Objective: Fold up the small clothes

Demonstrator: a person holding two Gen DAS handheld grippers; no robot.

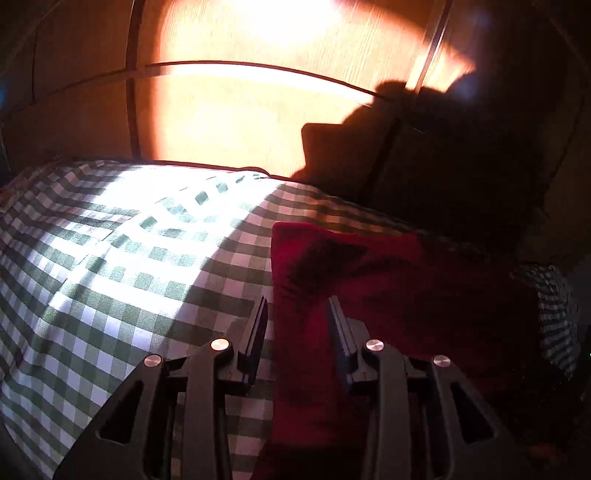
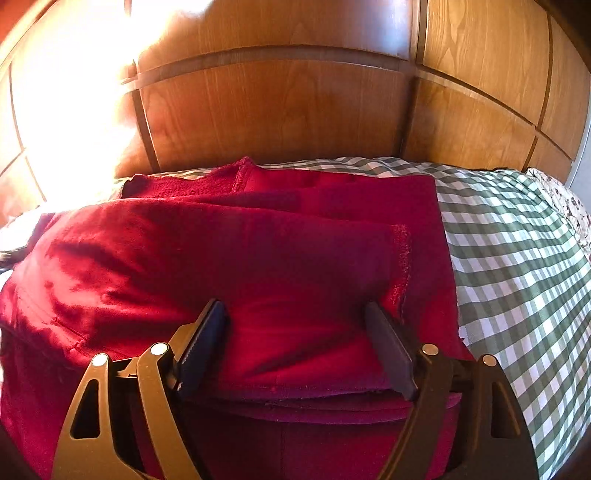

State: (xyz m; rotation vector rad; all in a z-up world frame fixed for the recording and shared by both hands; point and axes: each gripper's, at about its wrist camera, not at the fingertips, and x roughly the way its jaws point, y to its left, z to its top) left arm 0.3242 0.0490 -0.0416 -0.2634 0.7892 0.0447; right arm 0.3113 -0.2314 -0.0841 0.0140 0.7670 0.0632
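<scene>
A dark red fleece garment (image 2: pixel 258 258) lies in folded layers on a green-and-white checked cloth (image 2: pixel 517 258). My right gripper (image 2: pixel 295 310) is open just above the garment's near edge, with a fold of red fabric between its spread fingers. In the left wrist view the same red garment (image 1: pixel 369 280) lies in shadow on the checked cloth (image 1: pixel 110 258). My left gripper (image 1: pixel 299 306) is open over the garment's left edge, one finger over the cloth, one over the red fabric.
A wooden panelled headboard (image 2: pixel 277 110) rises right behind the cloth, with bright sun glare on its left part (image 1: pixel 277 22). A floral fabric (image 2: pixel 565 199) shows at the far right edge of the checked cloth.
</scene>
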